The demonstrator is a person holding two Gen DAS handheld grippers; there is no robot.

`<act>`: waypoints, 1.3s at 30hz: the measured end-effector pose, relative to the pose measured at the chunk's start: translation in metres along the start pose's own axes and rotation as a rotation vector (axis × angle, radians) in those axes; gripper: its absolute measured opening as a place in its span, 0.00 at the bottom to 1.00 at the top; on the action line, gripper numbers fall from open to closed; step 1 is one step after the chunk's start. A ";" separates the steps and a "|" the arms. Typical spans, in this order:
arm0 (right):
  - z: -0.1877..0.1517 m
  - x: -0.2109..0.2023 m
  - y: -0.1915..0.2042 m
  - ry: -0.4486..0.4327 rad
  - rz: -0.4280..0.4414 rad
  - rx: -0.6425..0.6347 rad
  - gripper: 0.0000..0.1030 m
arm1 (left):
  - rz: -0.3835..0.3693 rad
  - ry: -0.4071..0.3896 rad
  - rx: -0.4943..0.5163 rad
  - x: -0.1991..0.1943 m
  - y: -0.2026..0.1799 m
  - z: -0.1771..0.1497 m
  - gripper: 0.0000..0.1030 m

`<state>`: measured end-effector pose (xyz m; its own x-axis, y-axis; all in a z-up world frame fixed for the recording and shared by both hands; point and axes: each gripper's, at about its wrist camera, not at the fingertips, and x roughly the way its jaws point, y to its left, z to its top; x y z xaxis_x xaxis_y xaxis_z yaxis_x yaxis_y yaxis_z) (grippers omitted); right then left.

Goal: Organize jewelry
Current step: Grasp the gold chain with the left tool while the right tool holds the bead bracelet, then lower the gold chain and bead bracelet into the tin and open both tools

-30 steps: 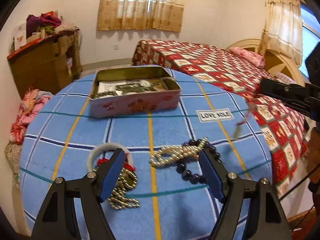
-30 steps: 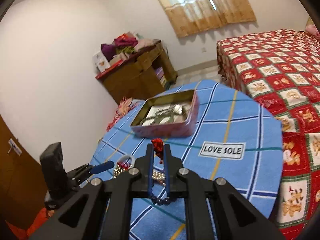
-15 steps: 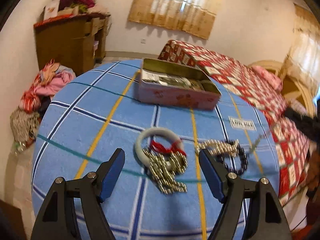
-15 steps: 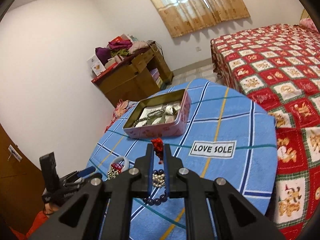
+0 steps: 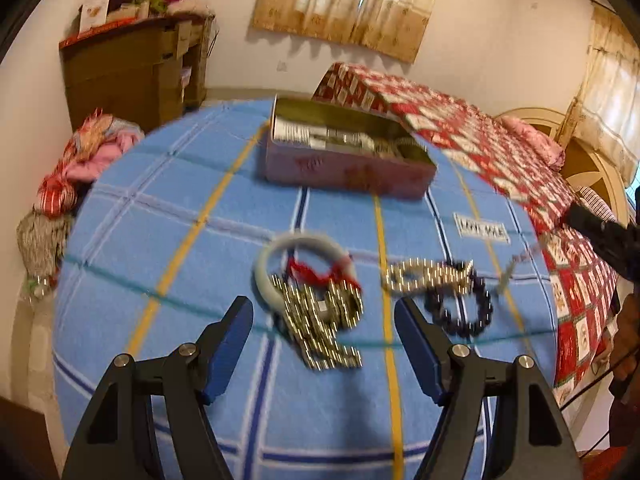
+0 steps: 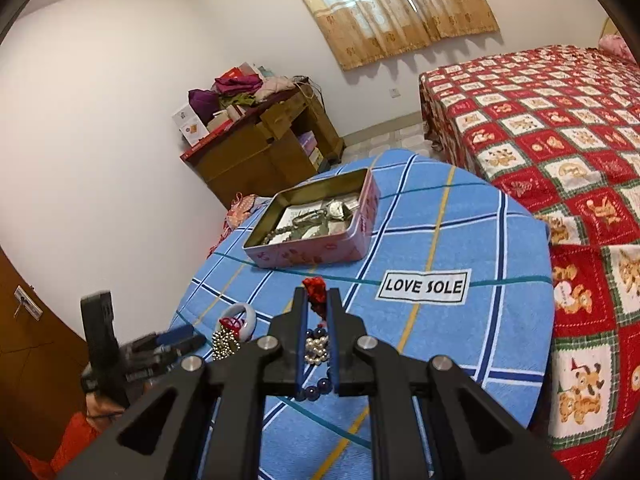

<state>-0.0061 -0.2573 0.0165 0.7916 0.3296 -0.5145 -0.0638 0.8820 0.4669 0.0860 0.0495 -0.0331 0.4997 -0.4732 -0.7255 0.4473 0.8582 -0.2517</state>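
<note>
Two hand-held grippers work over a round table under a blue checked cloth (image 6: 500,240). The left gripper (image 5: 324,320) is spread, its jaws having just narrowed slightly, with nothing pinched; a heap of gold-coloured chain (image 5: 320,320) and a pale jade-like bangle (image 5: 304,244) lie between and just beyond its fingers. The right gripper (image 6: 317,304) is pressed together on a red knotted cord (image 6: 315,288). A pink rectangular tin (image 6: 320,248) holding jewelry sits farther back.

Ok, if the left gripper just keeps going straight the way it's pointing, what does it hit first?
Most likely the heap of gold chain lying across the white bangle with its red cord. It sits just ahead of the left gripper, between the open fingers. The frame is blurred, so depth is uncertain.
</note>
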 end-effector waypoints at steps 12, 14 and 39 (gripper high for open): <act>-0.003 -0.003 0.001 -0.006 0.012 0.009 0.12 | 0.151 0.084 0.021 0.027 -0.011 -0.006 0.23; -0.002 -0.003 0.002 -0.008 0.012 0.010 0.12 | 0.128 0.087 0.007 0.025 -0.006 -0.008 0.13; 0.011 -0.002 -0.010 -0.020 -0.029 0.016 0.12 | -0.128 -0.319 0.084 -0.100 -0.032 0.047 0.08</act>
<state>-0.0005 -0.2702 0.0213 0.8048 0.2976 -0.5136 -0.0314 0.8854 0.4638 0.0566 0.0600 0.0775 0.6361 -0.6259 -0.4512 0.5745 0.7745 -0.2646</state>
